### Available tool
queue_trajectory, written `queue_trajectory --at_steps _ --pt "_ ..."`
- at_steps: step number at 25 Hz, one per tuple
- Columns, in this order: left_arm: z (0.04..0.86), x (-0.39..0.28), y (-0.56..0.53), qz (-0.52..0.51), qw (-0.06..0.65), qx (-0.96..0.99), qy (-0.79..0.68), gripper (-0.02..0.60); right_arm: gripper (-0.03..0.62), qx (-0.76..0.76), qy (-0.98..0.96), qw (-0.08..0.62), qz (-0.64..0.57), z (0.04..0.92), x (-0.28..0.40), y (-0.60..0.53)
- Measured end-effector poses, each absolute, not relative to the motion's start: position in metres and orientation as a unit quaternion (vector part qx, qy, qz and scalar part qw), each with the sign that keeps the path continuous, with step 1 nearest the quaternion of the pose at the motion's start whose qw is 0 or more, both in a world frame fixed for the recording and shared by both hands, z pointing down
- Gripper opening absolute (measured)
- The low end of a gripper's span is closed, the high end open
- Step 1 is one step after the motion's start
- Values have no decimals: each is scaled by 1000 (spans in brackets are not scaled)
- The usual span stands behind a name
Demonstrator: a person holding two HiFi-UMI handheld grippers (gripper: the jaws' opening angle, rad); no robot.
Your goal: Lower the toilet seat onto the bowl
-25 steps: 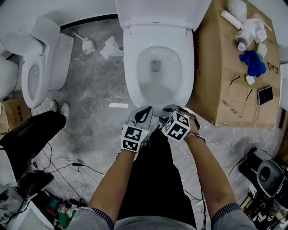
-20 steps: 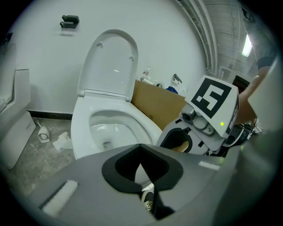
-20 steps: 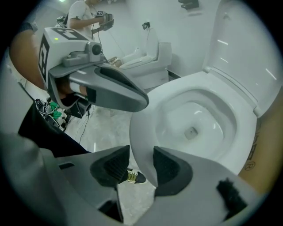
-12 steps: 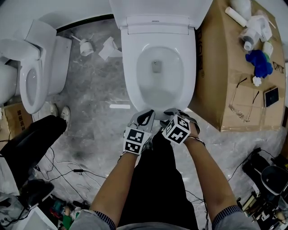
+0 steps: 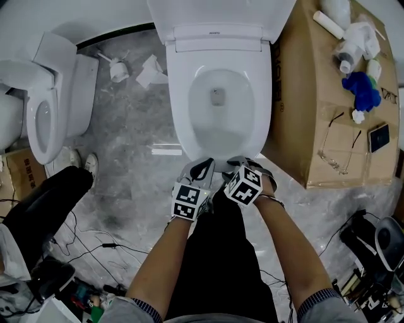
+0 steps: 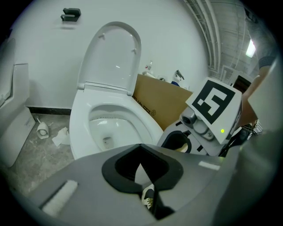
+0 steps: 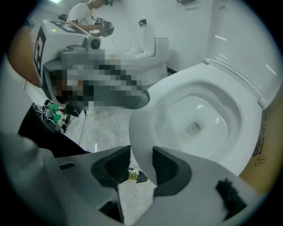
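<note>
The white toilet seat (image 5: 178, 94) lies flat over the bowl, and its lid (image 5: 218, 12) stands upright behind. Both grippers sit at the seat's front edge. My right gripper (image 5: 243, 161) points steeply down. In the right gripper view the seat's front rim (image 7: 142, 128) fills the gap between its dark pads (image 7: 112, 165), and the right gripper (image 7: 141, 154) has just been closing on it. My left gripper (image 5: 202, 165) sits just left of it. In the left gripper view the left gripper (image 6: 140, 145) has its tips together with nothing between them, and the seat (image 6: 82, 115) lies beyond.
A second toilet (image 5: 44, 107) stands at the left. A cardboard box (image 5: 309, 113) at the right carries bottles, a blue cloth (image 5: 360, 88), glasses and a phone. Paper scraps (image 5: 148, 69) and cables (image 5: 95, 243) lie on the grey floor. Another person's leg (image 5: 44, 202) is at the left.
Both grippers stay at the seat's front edge. The head view has shifted a little, so the toilet sits slightly further left in the picture.
</note>
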State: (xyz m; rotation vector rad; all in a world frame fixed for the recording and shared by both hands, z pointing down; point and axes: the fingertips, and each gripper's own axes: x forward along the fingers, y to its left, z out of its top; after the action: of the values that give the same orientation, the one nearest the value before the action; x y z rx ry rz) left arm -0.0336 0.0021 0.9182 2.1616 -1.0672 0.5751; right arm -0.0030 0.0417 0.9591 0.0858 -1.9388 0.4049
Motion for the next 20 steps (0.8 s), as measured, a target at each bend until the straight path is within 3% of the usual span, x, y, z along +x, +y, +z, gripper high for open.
queue_trajectory --at_steps 7,20 --pt "868 -36 2 223 314 830 -403 9 172 39 -816 549 173 913 3 49" --pt "688 -50 25 164 274 861 -396 9 172 140 -838 497 178 748 17 63"
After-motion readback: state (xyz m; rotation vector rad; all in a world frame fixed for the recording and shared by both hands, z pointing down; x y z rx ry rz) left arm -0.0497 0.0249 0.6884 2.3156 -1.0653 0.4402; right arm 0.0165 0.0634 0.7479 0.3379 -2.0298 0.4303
